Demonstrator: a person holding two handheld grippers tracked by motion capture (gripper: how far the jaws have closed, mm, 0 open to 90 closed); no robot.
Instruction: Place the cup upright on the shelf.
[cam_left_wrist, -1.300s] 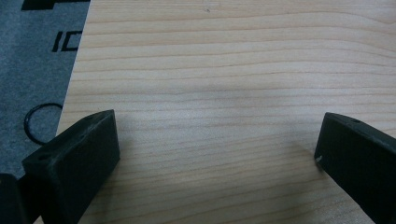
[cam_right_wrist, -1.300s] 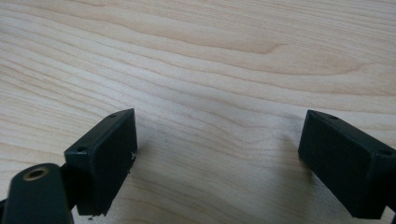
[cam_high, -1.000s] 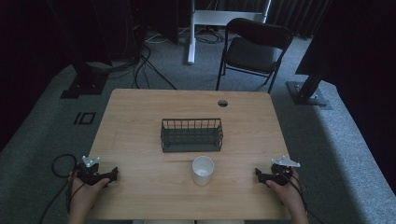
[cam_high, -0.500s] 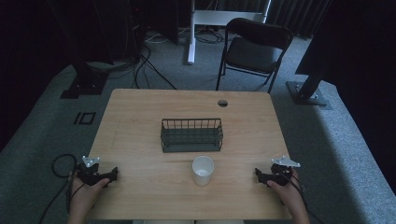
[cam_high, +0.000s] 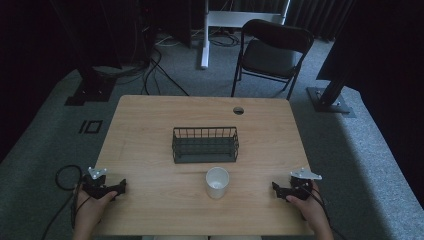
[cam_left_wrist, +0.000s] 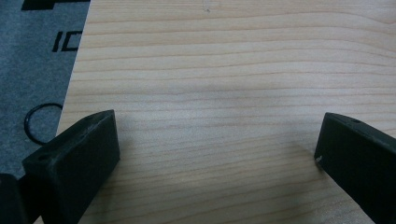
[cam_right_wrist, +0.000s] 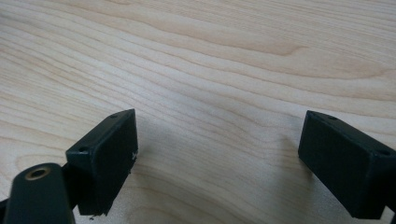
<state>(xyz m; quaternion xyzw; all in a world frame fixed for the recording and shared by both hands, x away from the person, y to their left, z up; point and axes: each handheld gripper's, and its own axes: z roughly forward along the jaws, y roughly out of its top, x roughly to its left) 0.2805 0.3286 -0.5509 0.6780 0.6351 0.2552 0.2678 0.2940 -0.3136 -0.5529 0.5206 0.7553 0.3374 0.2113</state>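
Observation:
A white cup (cam_high: 217, 182) stands upright on the wooden table (cam_high: 150, 130), just in front of a dark wire basket (cam_high: 205, 144) at the table's middle. My left gripper (cam_high: 121, 186) rests near the front left corner, held by a hand, open, with bare wood between its jaws (cam_left_wrist: 217, 154). My right gripper (cam_high: 275, 189) rests near the front right edge, also open over bare wood (cam_right_wrist: 217, 154). Both point inward toward the cup, well apart from it.
A round cable hole (cam_high: 238, 110) sits near the table's far edge. A black folding chair (cam_high: 272, 52) stands behind the table, with stand bases (cam_high: 330, 100) and cables (cam_high: 160, 75) on the grey carpet. A cable loop (cam_left_wrist: 39, 122) lies on the floor left of the table.

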